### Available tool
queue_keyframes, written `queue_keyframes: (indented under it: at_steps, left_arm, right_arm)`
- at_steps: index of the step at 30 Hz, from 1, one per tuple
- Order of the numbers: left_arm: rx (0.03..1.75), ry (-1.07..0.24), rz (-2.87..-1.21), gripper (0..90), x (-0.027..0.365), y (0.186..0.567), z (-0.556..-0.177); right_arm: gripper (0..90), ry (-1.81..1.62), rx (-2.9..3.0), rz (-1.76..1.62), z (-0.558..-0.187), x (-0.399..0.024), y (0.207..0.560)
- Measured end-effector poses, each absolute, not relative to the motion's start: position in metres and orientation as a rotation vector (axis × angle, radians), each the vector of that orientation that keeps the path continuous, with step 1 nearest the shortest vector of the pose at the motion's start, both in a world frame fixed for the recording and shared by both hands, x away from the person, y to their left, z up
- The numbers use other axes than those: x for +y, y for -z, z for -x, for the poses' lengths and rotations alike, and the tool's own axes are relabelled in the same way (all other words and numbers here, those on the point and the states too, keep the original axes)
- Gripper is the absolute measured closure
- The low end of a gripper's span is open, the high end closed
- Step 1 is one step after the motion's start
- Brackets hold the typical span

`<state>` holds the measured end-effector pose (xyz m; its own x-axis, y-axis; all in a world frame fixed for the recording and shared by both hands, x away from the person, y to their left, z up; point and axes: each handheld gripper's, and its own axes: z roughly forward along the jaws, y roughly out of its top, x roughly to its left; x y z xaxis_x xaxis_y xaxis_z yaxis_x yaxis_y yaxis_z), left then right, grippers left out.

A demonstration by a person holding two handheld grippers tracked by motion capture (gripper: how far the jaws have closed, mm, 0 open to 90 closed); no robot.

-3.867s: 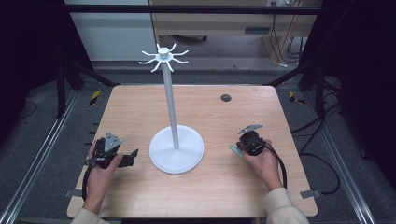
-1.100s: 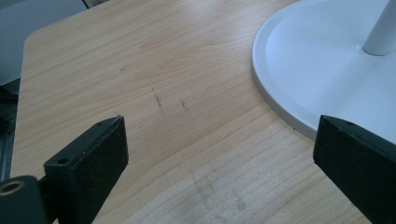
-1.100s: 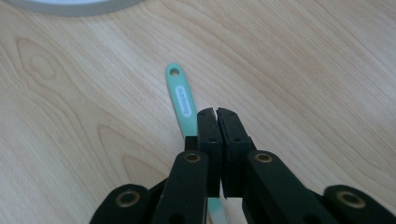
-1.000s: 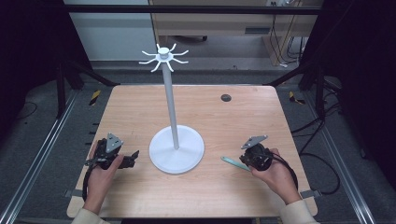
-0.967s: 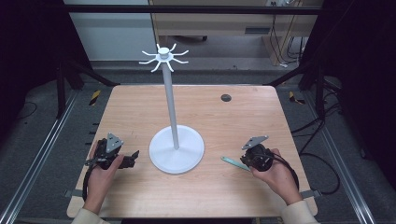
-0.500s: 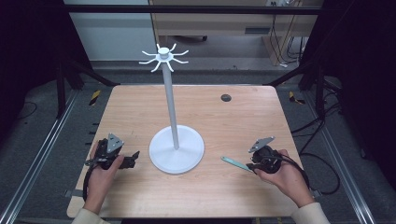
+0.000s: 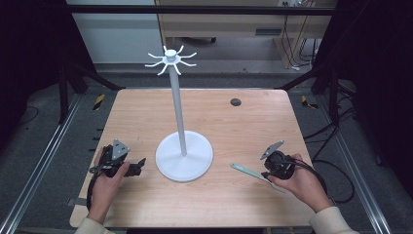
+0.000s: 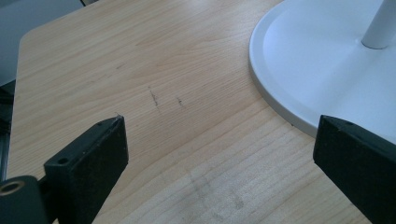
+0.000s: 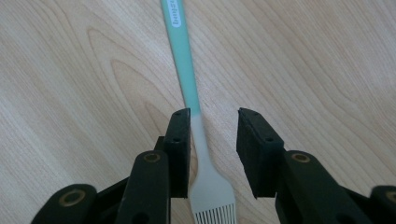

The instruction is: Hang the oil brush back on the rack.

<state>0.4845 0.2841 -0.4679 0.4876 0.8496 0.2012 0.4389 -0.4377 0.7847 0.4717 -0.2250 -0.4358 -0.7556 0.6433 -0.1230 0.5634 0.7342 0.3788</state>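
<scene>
Between the right tongs (image 9: 212,116), brush (image 9: 187,70) now released

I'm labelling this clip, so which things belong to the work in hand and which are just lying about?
In the job:
- silicone basting brush, teal handle, flat on the table between the jaws of the right gripper, which have just been opening
- white hook stand

Lying about:
- left gripper, open over bare wooden table
- dark round table insert

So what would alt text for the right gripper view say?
A teal-handled silicone brush lies flat on a pale wooden table, between the open black jaws of the right gripper. Its pale bristle head points toward the camera, and the jaws do not press on it.
</scene>
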Motion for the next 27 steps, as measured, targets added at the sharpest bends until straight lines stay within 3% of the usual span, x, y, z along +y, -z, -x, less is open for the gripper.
queue_keyframes:
  at_steps: [27]
  left_arm:
    - [1.042, -0.780, -2.085, 2.9, 0.281, 0.470, -0.485]
  right_arm:
    - [73.6, -0.259, 2.836, -0.829, -0.488, -0.207, 0.455]
